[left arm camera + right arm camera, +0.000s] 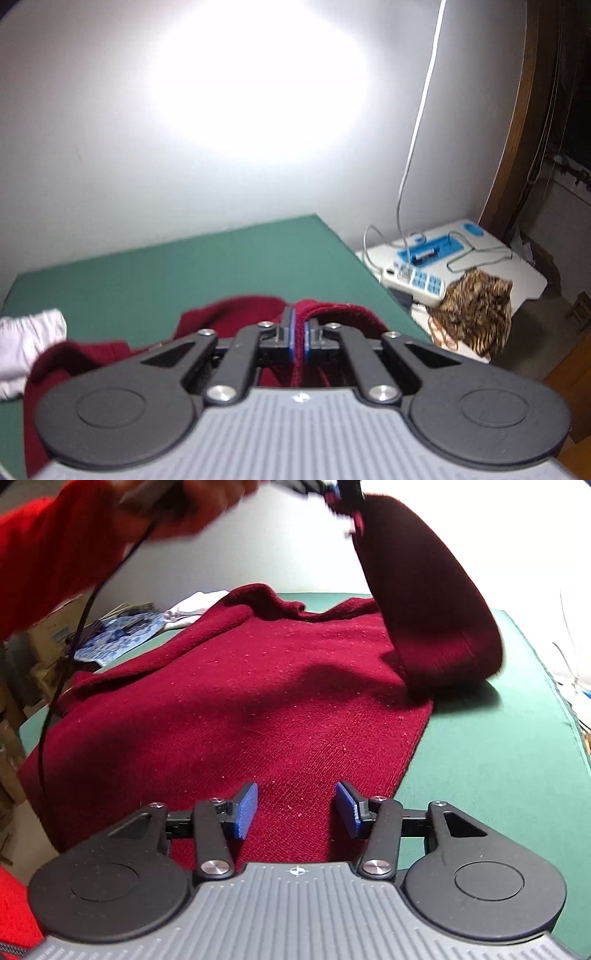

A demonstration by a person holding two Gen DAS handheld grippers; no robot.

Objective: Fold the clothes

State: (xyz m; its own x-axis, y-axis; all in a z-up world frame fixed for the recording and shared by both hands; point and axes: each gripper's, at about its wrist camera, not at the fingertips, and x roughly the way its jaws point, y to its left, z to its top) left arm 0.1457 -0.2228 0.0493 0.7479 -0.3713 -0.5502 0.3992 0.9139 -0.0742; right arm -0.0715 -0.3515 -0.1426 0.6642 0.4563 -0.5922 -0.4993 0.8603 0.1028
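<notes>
Sweater (236, 716) in left tongs (298, 332)

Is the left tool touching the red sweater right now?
Touching. The left wrist view shows the left tool with its blue pads closed on a fold of the red sweater, pinched between them.

L wrist cam sits just behind the left gripper (299, 334), held up off the green table (184, 258), facing across it toward the white wall (92, 129) and a side desk w/ a white phone (413, 278). Very near the dark red sweater (229, 314) fold in front of the lens.

R wrist cam rides behind the right gripper (295, 808), low and tilted down, close over the sweater (240, 709) spread on the table (480, 757), looking along it to the far edge.

Shared: sweater, green table, white garment (26, 343) (195, 602). R view also catches the left gripper (343, 502) up top, blurred.
</notes>
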